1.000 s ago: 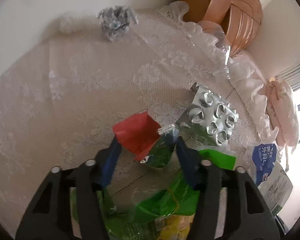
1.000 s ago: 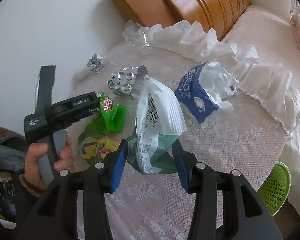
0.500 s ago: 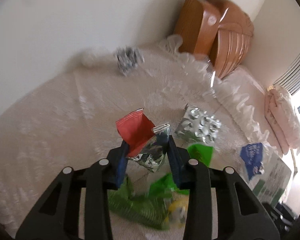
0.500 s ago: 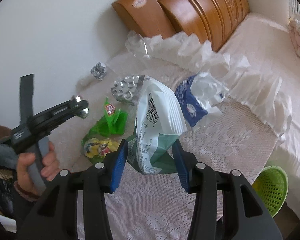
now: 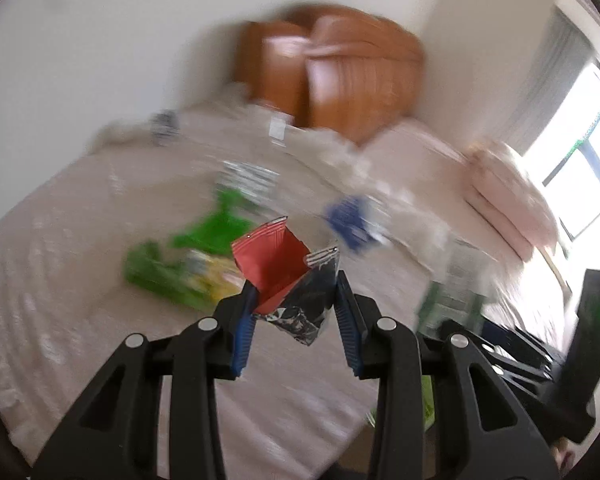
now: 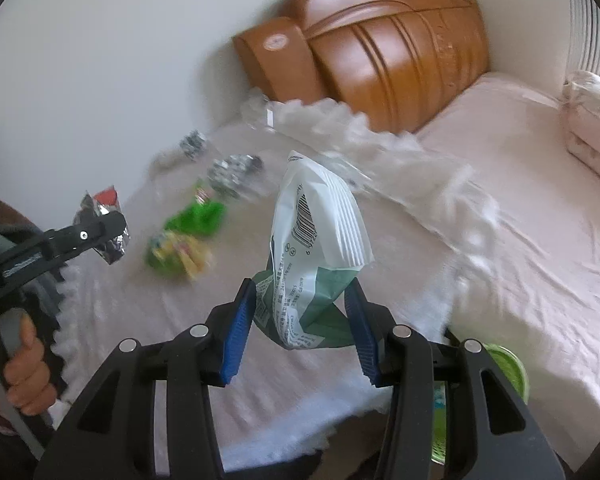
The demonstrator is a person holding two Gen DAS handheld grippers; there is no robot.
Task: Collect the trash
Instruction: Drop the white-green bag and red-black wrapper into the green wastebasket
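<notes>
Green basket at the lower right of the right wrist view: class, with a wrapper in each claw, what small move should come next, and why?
Probably carry the right claw, shut on the white bag, over the basket and drop it there. The left claw also grips a red wrapper, so nothing more can be picked up.

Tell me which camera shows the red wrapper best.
The left wrist view: the red wrapper sits sharp and central, clamped in the left gripper. The right wrist view shows it small at the left edge, partly hidden by that gripper.
</notes>
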